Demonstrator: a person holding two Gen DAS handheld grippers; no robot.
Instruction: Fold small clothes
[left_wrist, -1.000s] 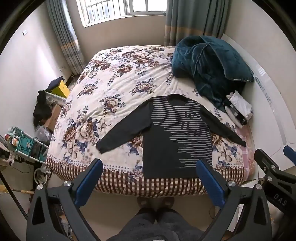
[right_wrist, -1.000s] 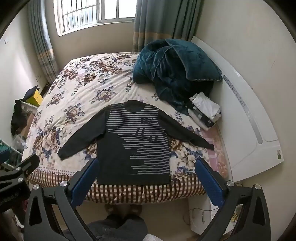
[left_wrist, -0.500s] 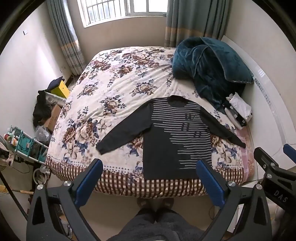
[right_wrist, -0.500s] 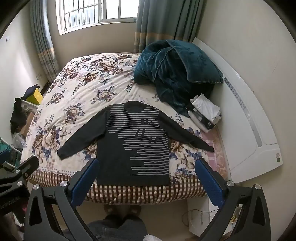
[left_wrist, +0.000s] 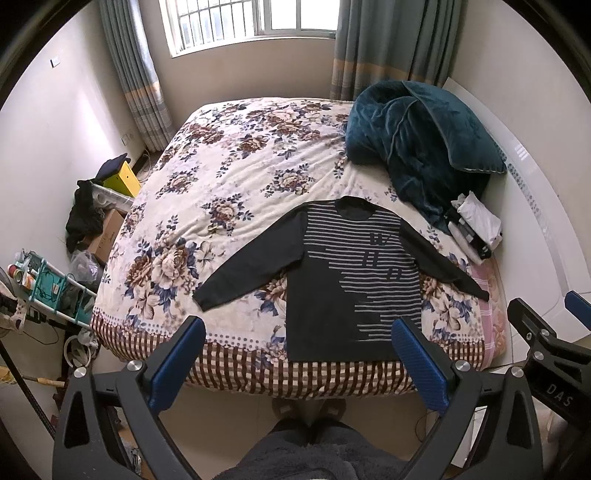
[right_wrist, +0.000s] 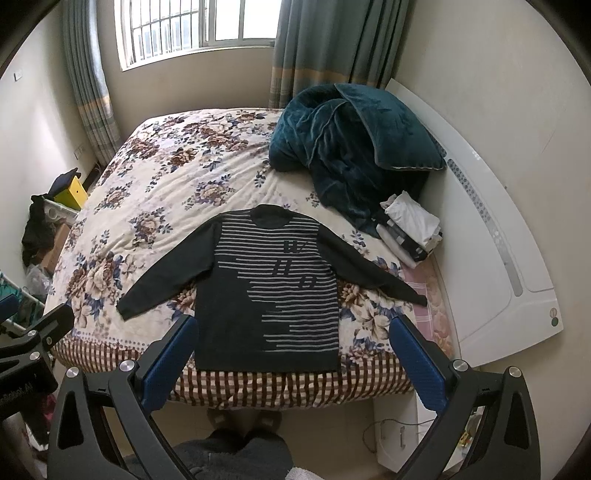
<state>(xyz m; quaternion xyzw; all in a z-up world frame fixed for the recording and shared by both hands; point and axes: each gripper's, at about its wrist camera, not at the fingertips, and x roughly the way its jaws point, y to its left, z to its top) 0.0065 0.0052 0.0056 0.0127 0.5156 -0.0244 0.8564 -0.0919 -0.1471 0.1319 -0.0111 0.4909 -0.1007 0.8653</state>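
Bed (left_wrist: 236, 177) with floral cover; sweater (left_wrist: 347, 280) spread flat near its foot edge, sleeves out. Cluttered rack (left_wrist: 40, 284) only in left view; whole headboard (right_wrist: 491, 236) only in right. Left gripper (left_wrist: 295, 350) and right gripper (right_wrist: 291, 347) above, jaws spread, empty.

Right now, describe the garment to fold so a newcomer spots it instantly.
Start at the floral bed. At its near edge lies the dark sweater, flat, sleeves spread. Unlike the heaped teal blanket and folded white clothes behind it, it has pale stripes.
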